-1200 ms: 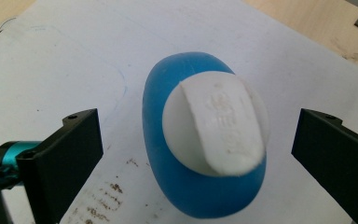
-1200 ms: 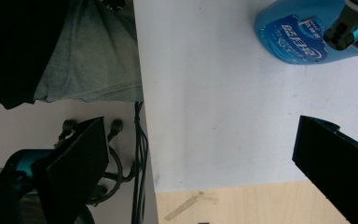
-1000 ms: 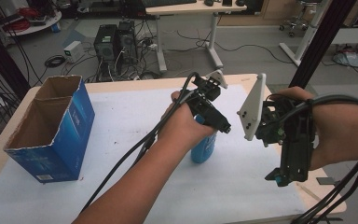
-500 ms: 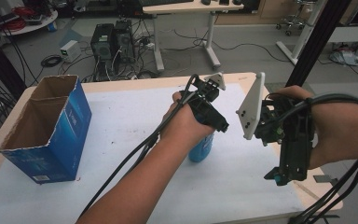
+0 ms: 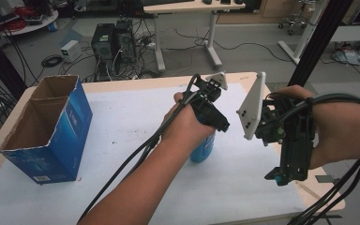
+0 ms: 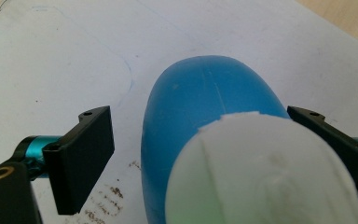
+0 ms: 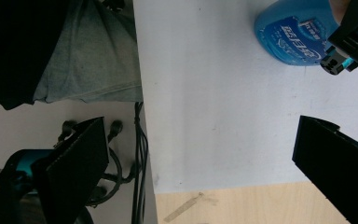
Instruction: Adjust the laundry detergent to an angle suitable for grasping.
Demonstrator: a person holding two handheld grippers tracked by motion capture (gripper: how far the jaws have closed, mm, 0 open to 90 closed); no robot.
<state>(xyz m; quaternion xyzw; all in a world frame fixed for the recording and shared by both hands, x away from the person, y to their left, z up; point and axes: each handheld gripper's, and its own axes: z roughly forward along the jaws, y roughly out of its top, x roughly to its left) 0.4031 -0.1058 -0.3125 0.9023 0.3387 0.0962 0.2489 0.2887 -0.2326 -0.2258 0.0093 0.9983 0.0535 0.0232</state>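
White sheeting covers most of the wooden table (image 5: 122, 84), and behind it the floor is a tangle of cables, computer towers and desk legs. Near the table's left edge stands an open blue cardboard box (image 5: 47, 133), its torn flaps up. Toward the middle stands a blue bottle (image 5: 203, 149) with a white cap, upright on the sheeting; in the high view it is mostly hidden under the person's left hand, with just its lower body showing. The left gripper (image 5: 214, 123) is over the bottle's top, and its jaws have just been closing with the bottle between them. In the left gripper view the white cap (image 6: 261, 172) and the blue shoulder fill the space between the two black jaws: the right-hand jaw lies against the bottle, while the left-hand one stands off it with a strip of sheeting visible in the gap (so no full clamp). The right gripper (image 5: 281, 177) hangs well apart from the bottle, near the table's right front corner, pointing down; its jaws are spread wide with nothing between them, over the sheeting's edge and the bare wood.
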